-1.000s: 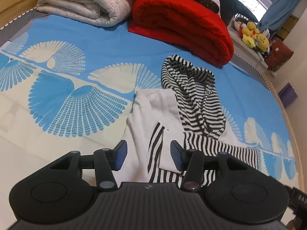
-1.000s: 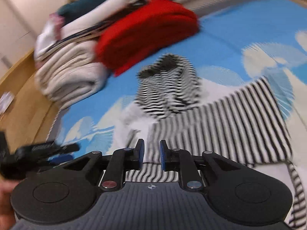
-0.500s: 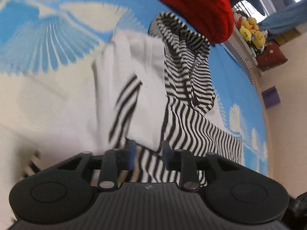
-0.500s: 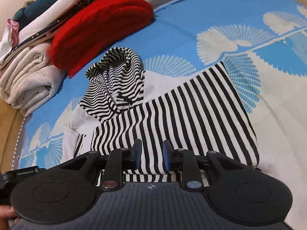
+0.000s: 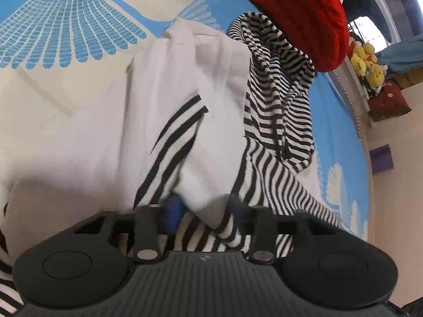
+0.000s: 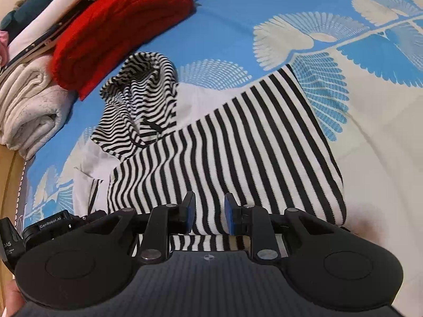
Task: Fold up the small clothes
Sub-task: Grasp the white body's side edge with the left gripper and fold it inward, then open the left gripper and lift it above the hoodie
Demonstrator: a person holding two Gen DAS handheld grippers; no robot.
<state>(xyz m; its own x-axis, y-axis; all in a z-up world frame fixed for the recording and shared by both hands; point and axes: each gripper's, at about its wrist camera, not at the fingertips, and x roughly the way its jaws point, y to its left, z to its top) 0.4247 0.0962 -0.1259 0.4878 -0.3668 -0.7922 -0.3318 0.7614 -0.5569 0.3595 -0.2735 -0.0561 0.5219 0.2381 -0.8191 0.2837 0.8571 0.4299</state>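
2 grippers low over 1 striped hoodie on the bed.

The hoodie (image 6: 224, 137) lies part-folded on the blue-and-cream bedspread (image 6: 264, 8), its hood toward 1 red blanket (image 6: 116, 23) and 1 rolled cream blanket (image 6: 29, 100). The left gripper (image 5: 203, 208) has dropped closer than a second ago, when its jaws stood wide above the cloth; they are closing now, with a white fold of the hoodie between them. The right gripper (image 6: 208, 215), nearer too, is partly parted just above the striped hem, gripping nothing. Bare bedspread lies open beyond the hoodie's right edge; the blankets crowd the far edge, and 1 cluster of yellow plush toys (image 5: 367, 60) sits beyond the bed.
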